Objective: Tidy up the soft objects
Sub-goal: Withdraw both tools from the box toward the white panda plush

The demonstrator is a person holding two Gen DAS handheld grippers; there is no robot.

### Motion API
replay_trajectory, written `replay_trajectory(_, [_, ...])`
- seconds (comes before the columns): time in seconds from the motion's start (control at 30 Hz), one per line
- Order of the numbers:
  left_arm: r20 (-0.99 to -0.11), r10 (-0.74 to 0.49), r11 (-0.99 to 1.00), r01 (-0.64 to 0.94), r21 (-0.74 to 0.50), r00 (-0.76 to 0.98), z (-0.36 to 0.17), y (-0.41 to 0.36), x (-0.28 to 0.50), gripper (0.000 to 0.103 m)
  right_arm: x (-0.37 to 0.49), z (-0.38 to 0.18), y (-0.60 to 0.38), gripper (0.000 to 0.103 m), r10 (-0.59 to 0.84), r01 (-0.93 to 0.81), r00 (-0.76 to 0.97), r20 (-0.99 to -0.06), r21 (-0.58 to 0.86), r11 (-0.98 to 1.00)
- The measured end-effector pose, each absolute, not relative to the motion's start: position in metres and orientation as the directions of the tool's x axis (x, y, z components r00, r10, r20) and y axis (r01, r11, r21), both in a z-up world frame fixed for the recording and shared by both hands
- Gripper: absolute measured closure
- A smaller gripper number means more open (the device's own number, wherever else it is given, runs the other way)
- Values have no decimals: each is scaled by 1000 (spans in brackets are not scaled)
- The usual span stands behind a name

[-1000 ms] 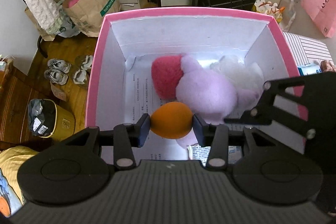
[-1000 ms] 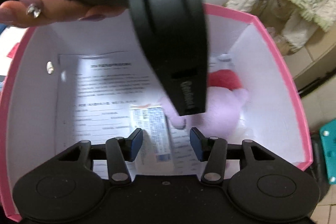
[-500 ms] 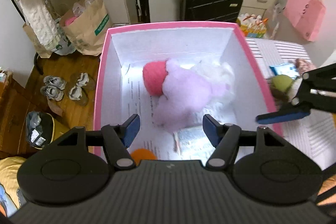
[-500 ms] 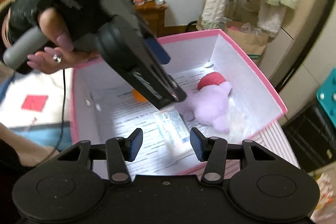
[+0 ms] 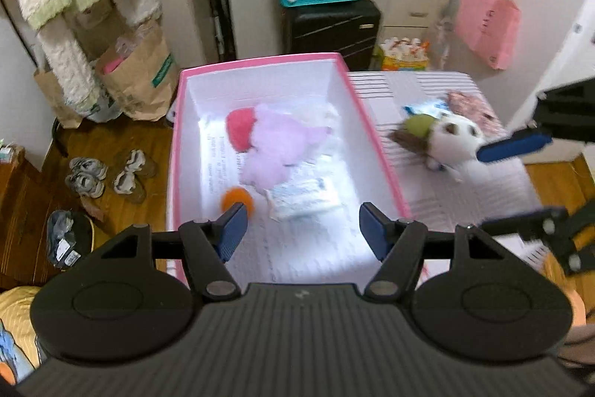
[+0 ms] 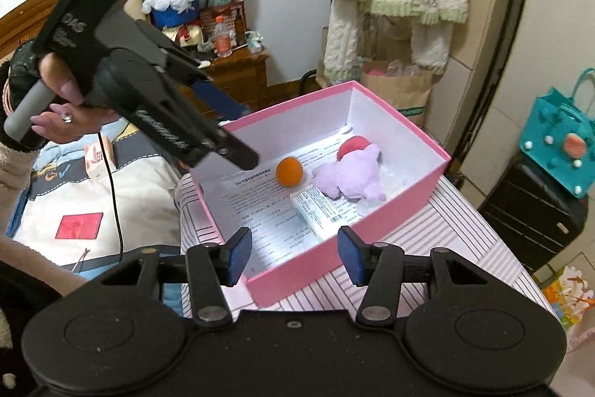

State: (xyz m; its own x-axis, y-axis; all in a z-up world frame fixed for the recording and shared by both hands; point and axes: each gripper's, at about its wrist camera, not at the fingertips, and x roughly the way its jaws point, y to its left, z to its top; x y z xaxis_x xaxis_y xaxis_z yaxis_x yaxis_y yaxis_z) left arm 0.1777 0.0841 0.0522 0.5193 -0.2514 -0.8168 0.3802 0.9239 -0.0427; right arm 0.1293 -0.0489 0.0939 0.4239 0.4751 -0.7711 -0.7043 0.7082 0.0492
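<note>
I had both tongs wide & empty. Left tongs hung above the near end of the pink box, tilted down into it. Orange ball lay loose on the box's paper liner, just beside the purple plush, w/ a white packet close by. Right tongs sat level outside the box rim; I judged they were lining up for the white plush lying on the striped desk, beside the box.
</note>
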Motion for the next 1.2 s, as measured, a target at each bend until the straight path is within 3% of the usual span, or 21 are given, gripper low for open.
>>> replay_trajectory(0.57, [-806, -280, 825, 560, 74, 521, 69, 20, 81, 31, 40, 107, -134, 41, 424, -571, 523, -740, 65, 818])
replay_trajectory(0.73, [-799, -332, 789, 612, 57, 502, 66, -3, 70, 29, 23, 102, -155, 33, 399, -527, 565, -722, 57, 848])
replay_trajectory(1.03, [-780, -425, 744, 668, -13, 459, 40, -41, 83, 29, 24, 67, -181, 28, 398, -490, 591, -701, 79, 868])
replay_trajectory(1.2, [-764, -453, 740, 671, -36, 459, 31, -57, 99, 29, 43, 44, -198, 26, 453, -492, 557, -696, 162, 855])
